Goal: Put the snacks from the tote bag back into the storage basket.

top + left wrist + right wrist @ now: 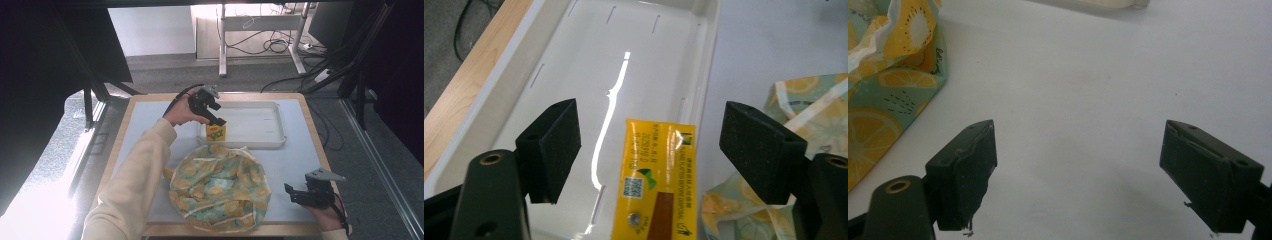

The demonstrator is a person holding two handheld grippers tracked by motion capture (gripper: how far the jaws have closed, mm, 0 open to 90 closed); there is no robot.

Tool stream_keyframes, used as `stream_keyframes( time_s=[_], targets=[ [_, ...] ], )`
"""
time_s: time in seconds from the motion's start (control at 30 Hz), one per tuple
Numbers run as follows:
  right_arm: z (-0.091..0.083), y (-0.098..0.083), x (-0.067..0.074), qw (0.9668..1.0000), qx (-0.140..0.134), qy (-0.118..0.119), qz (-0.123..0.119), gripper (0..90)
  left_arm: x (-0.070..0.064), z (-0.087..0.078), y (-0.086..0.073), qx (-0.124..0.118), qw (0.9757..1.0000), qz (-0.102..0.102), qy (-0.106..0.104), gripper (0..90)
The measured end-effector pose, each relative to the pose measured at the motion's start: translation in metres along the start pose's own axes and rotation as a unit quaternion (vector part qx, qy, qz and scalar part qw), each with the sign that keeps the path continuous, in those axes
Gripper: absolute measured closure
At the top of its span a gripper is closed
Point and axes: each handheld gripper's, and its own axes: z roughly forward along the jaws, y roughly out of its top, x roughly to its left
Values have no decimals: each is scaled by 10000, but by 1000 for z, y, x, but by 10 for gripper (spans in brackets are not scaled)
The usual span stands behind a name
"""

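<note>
Hovering over the white tray's (pixel 278 131) near-left corner, the left gripper (pixel 649 145) has its jaws apart, the yellow carton (pixel 659 175) standing free between them. The fruit-print cloth (pixel 220 187) crowds the tray's near edge. The right gripper (pixel 1078 170), jaws apart, rests over bare desk (pixel 1088 75).

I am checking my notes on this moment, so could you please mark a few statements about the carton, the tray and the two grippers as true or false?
1. The yellow carton stands inside the white tray. True.
2. The left gripper is clamped on the carton. False: its jaws stand apart, clear of it.
3. The right gripper holds the patterned cloth. False: it is open over bare table.
4. The cloth lies on the table in front of the tray. True.
</note>
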Motion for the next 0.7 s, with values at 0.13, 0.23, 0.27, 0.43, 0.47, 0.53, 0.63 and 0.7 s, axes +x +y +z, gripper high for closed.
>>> stream_keyframes(
  time_s=[0.13,0.23,0.27,0.43,0.47,0.53,0.63,0.7],
  targets=[
    [0,0,1,10000,6,3,-5,155,-3,-4,-1,-43,10000,-25,8,249],
    [0,0,0,10000,-5,-5,-9,154,-9,-10,-2,-101,9999,-57,56,245],
    [0,0,0,10000,-6,-6,-11,154,-10,-12,-2,-117,9999,-72,74,242],
    [0,1,0,10000,-11,-1,-16,155,-20,-19,-5,-104,9995,-124,254,242],
    [0,1,0,10000,-11,-1,-16,155,-20,-19,-5,-104,9995,-124,254,242],
    [-1,1,1,10000,-20,2,-10,155,-24,-22,-8,-86,9994,-142,293,242],
    [-1,1,1,10000,-34,2,-21,155,-33,-28,-13,-132,9992,-167,337,246],
    [-1,1,1,10000,-31,5,-24,154,-35,-30,-15,-110,9991,-149,373,249]
  ],
)
